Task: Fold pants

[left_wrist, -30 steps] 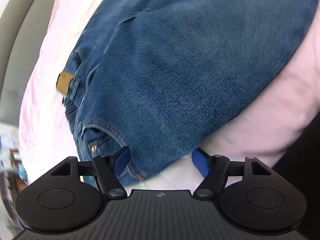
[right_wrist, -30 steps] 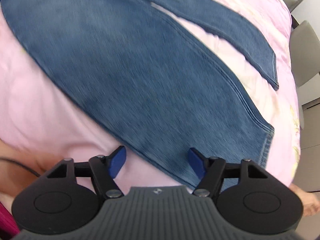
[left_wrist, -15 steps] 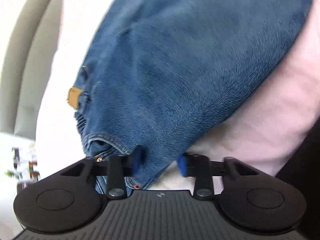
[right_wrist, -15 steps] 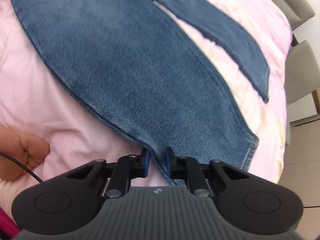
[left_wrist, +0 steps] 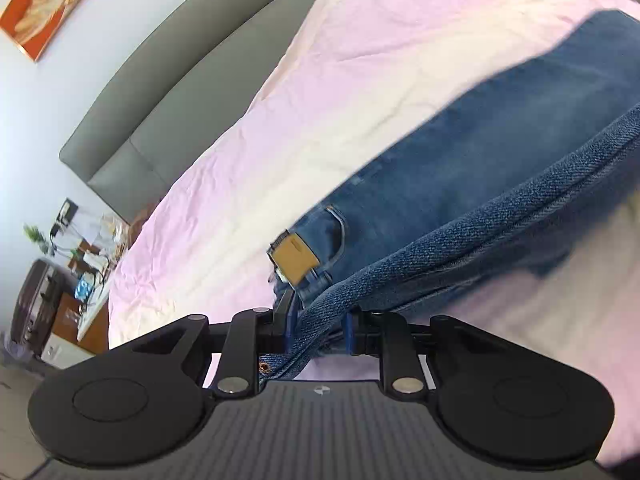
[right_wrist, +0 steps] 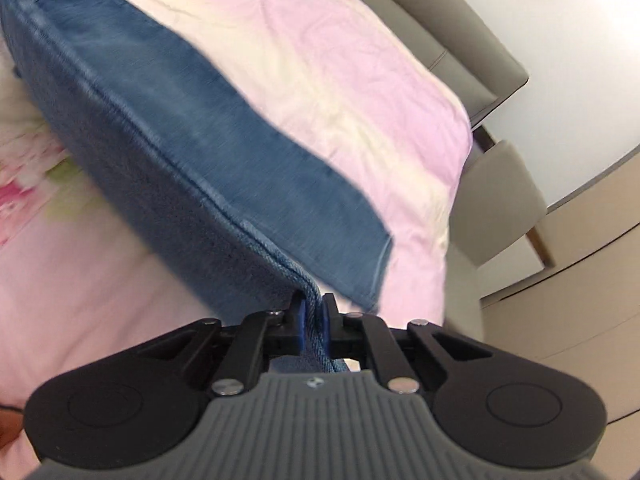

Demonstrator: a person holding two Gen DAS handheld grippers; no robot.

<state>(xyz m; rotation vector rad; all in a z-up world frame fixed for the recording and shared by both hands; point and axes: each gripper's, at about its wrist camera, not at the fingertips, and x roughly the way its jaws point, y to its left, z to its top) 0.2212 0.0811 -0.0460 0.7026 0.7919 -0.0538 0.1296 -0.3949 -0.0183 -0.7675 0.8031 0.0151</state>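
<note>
Blue denim pants lie on a pink bed sheet, their near side edge lifted off the bed. My left gripper is shut on the waistband corner, close to the tan leather patch. My right gripper is shut on the seam edge of the pants near the leg's hem end. The held edge runs taut between the two grippers, and the other leg lies flat beyond it, its hem on the sheet.
A grey headboard borders the bed at the back. A cluttered side table stands at far left. A grey chair and beige cabinets stand to the right of the bed. The sheet shows a floral print at left.
Both grippers went from open to shut on the near edge of the pants, then lifted it off the sheet; both views now tilt up toward the headboard.
</note>
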